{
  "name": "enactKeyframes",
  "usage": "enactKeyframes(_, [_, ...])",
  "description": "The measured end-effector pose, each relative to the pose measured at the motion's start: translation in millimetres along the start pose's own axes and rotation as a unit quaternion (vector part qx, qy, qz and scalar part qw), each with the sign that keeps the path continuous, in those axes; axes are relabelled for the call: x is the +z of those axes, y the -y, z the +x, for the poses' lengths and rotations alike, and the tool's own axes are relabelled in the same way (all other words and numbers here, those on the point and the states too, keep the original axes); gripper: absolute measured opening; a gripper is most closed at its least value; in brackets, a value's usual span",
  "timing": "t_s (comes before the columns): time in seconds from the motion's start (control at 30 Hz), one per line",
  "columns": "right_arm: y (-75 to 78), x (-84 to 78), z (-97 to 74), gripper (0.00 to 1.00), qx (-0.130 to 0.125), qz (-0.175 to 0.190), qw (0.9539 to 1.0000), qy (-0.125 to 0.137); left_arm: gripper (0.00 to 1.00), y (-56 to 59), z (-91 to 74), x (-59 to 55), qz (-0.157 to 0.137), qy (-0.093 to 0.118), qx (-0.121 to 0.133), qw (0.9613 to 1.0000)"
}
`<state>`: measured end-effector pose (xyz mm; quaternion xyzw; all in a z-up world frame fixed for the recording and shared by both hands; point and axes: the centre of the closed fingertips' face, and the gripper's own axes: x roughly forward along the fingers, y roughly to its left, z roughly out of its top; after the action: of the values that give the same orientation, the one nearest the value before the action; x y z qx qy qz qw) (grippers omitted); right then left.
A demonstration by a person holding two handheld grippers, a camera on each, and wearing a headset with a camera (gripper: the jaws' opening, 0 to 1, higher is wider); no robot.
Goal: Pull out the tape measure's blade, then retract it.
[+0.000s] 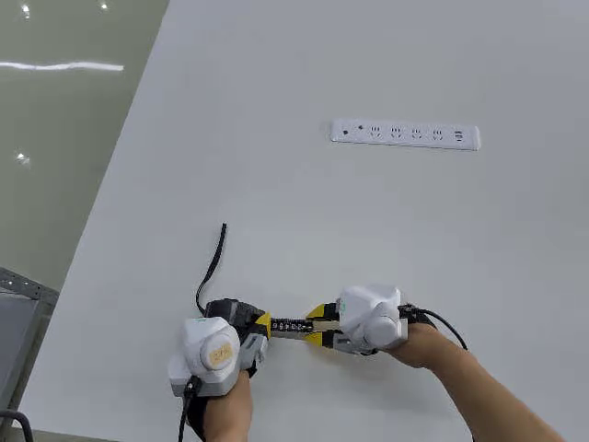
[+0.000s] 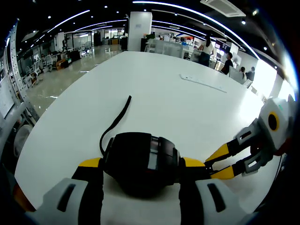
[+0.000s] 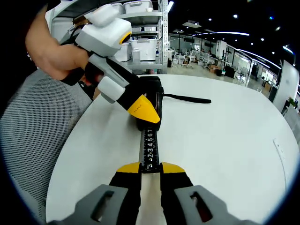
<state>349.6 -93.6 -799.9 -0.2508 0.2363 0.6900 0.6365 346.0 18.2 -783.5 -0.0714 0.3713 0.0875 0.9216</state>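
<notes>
My left gripper [image 2: 140,165] is closed on the tape measure [image 3: 151,99], which sits on the table [image 1: 368,239] well apart from the power strip [image 1: 405,134], nearer to me. My right gripper [image 3: 150,168] pinches the blade [image 3: 149,145]. I should pull straight and slow, keeping my left side still.

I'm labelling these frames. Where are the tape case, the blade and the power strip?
tape case [image 2: 140,161]: left gripper view, middle of its black body.
blade [image 3: 150,147]: right gripper view, on the printed numbers.
power strip [image 1: 405,134]: head view, middle of its white face.
</notes>
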Motion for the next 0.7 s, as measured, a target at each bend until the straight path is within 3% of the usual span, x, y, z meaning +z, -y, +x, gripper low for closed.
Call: enactKeyframes(0.7, [1.2,7.8,16.5,0.13,0.003,-0.001,1.0,0.006,0.63,-4.0,1.7,-0.3,-0.007,-0.003,-0.009,0.9999])
